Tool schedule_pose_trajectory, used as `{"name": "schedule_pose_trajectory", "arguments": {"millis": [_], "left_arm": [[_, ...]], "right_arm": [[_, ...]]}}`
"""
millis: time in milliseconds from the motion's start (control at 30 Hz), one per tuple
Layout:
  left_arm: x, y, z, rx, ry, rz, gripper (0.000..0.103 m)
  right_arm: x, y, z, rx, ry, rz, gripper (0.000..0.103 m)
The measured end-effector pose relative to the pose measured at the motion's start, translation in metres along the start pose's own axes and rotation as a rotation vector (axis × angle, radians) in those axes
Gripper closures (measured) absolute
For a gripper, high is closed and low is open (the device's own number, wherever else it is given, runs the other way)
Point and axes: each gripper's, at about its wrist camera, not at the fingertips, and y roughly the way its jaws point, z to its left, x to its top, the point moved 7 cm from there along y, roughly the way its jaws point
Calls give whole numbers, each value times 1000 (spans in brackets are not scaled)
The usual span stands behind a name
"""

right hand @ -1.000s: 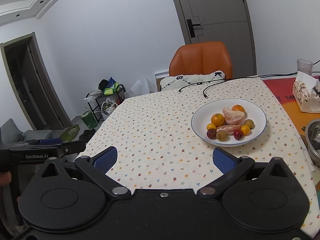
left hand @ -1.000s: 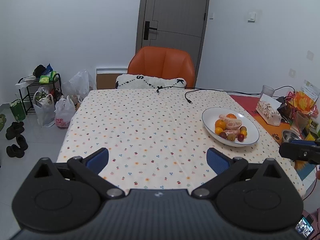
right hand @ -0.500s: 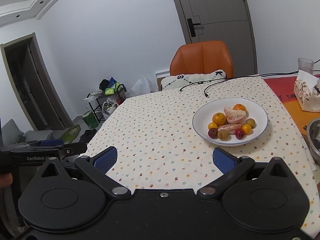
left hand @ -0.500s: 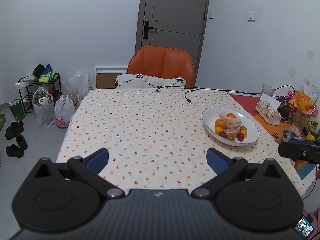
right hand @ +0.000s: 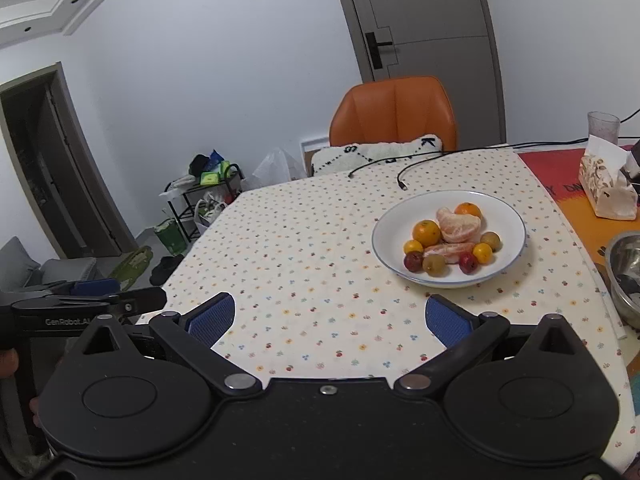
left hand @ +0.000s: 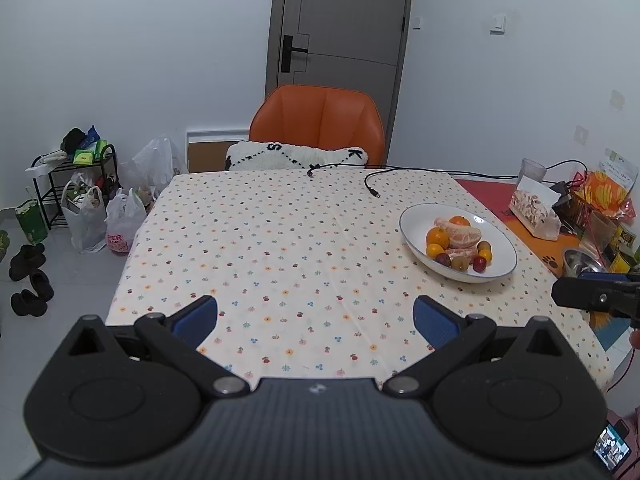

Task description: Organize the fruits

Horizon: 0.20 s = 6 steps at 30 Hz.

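The fingers [left hand: 196, 320] of the left gripper [left hand: 315, 322] are spread wide and hold nothing; they hover above the near part of the patterned tablecloth [left hand: 280, 240]. In this left wrist view, the white plate [left hand: 416, 224] stands ahead and to the right, well apart from the fingers, and carries the fruits [left hand: 458, 242]: small oranges, peeled citrus segments, and small red and green fruits. An orange chair [left hand: 320, 124] stands at the far table edge. In the right wrist view, the right gripper [right hand: 330, 318] is likewise spread wide and holds nothing, above the tablecloth [right hand: 300, 248]. The plate [right hand: 508, 220] lies just ahead of its right finger [right hand: 450, 322], with the fruits [right hand: 452, 238] grouped at its centre. A tissue box [right hand: 606, 186] stands beyond the plate to the right.
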Motion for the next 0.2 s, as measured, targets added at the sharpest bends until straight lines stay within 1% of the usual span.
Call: {"name": "schedule_pose_trajectory", "arguments": {"millis": [200], "left_arm": [[-2, 2, 0, -3, -3, 4, 0]], "right_arm": [[-2, 3, -1, 6, 3, 11, 0]]}}
